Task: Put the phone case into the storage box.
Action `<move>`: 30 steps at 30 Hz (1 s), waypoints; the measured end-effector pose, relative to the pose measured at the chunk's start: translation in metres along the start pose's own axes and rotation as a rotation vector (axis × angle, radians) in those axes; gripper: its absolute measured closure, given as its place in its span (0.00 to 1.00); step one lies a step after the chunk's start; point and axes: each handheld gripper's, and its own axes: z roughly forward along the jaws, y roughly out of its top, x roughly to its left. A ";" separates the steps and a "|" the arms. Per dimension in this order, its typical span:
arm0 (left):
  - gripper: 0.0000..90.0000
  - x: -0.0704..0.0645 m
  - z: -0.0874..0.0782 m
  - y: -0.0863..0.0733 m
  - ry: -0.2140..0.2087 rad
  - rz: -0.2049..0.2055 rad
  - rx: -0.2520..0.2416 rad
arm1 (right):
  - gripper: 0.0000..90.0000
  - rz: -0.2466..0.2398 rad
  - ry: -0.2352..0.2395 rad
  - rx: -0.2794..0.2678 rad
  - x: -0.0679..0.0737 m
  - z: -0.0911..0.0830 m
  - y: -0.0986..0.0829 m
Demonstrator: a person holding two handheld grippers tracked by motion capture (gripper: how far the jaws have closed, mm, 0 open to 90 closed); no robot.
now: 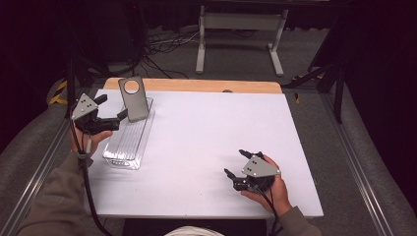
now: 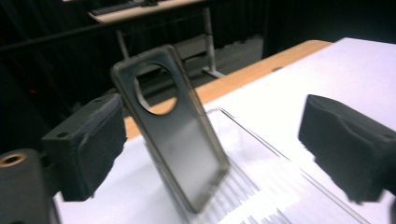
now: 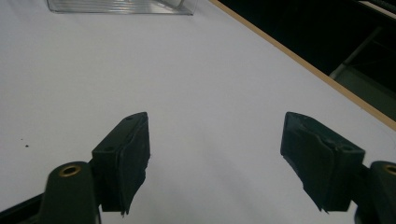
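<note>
Tray (image 1: 129,141) of clear plastic lay on the tabletop (image 1: 206,147), a grey phone case (image 1: 134,100) standing tilted in it. Left tool (image 1: 112,109) gaped wide, case between its jaws, touching neither. Right tool (image 1: 237,165) rested open, empty.

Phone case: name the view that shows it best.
The left gripper view: the phone case stands close and large between the open tongs, leaning in the clear tray, its round hole plain. The high view shows it small and far. The right gripper view catches just the tray's edge.
</note>
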 end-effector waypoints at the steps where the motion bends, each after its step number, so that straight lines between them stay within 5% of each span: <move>1: 0.09 -0.002 -0.002 -0.001 -0.015 0.002 -0.002 | 0.27 -0.005 -0.005 -0.003 0.001 -0.001 0.000; 13: 0.05 -0.030 -0.017 -0.001 -0.066 0.047 -0.033 | 0.27 -0.014 -0.019 -0.008 0.002 -0.003 0.003; 30: 0.05 -0.045 -0.028 0.003 -0.108 0.059 -0.068 | 0.26 -0.003 -0.031 -0.028 -0.001 -0.008 0.004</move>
